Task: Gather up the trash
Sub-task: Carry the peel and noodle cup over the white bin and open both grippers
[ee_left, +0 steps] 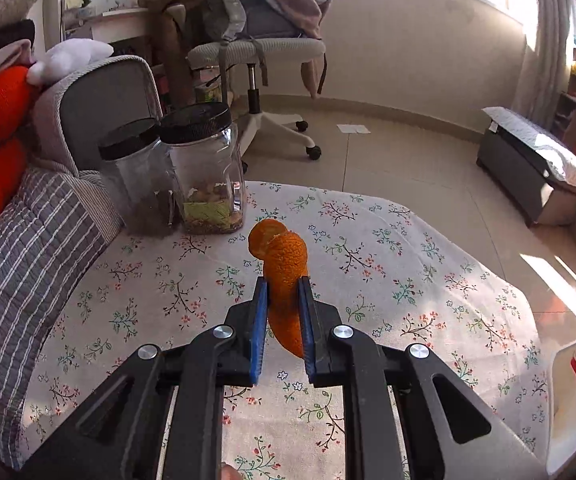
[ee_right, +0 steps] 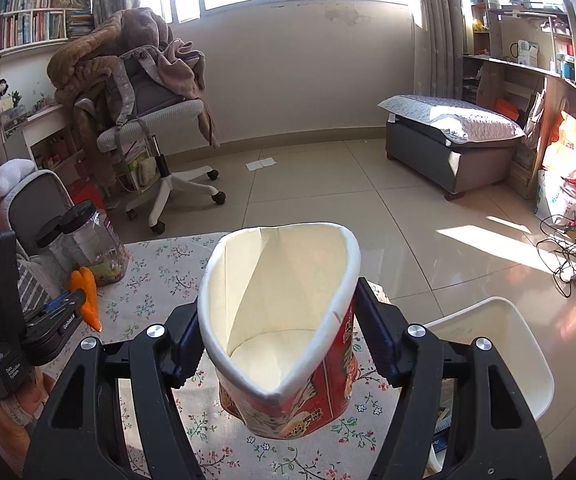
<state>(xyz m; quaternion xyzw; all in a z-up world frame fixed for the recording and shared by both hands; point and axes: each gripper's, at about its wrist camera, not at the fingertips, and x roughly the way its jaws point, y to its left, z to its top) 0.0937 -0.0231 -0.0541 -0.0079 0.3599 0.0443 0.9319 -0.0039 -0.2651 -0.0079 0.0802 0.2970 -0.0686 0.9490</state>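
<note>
The orange peel (ee_left: pixel 285 280) is held above the table (ee_left: pixel 408 280), clamped between the two blue pads of the left gripper (ee_left: pixel 283 284). The jaws are nearly closed, only the thickness of the peel is between them, and the curled top of the peel stands up past the fingertips. The peel touches nothing else.

The paper cup (ee_right: pixel 283 328) is held by the right gripper (ee_right: pixel 277 300), also lifted over the table. The jaws press its sides so strongly that the round rim is squeezed into a pointed, drop-like shape. Inside, the cup looks empty; I see only its white wall and bottom.

So two pieces of trash are already picked up, but neither of them is thrown away yet. The white bin (ee_right: pixel 520 344) stands on the floor just beside the table, low on the right of the cup. Its inside is mostly hidden, so I cannot tell what is in it. I think the next step is to carry both things there and open the jaws. No other loose trash is visible on the flowered cloth, but a flat white paper (ee_right: pixel 261 164) lies on the floor near the office chair (ee_right: pixel 155 128).

Two clear jars (ee_left: pixel 175 172) with black lids stand at the far left corner of the table, touching each other. The nearer one has some dried, mixed material at the bottom; the other one seems dark at the bottom, but I cannot say what it is.
</note>
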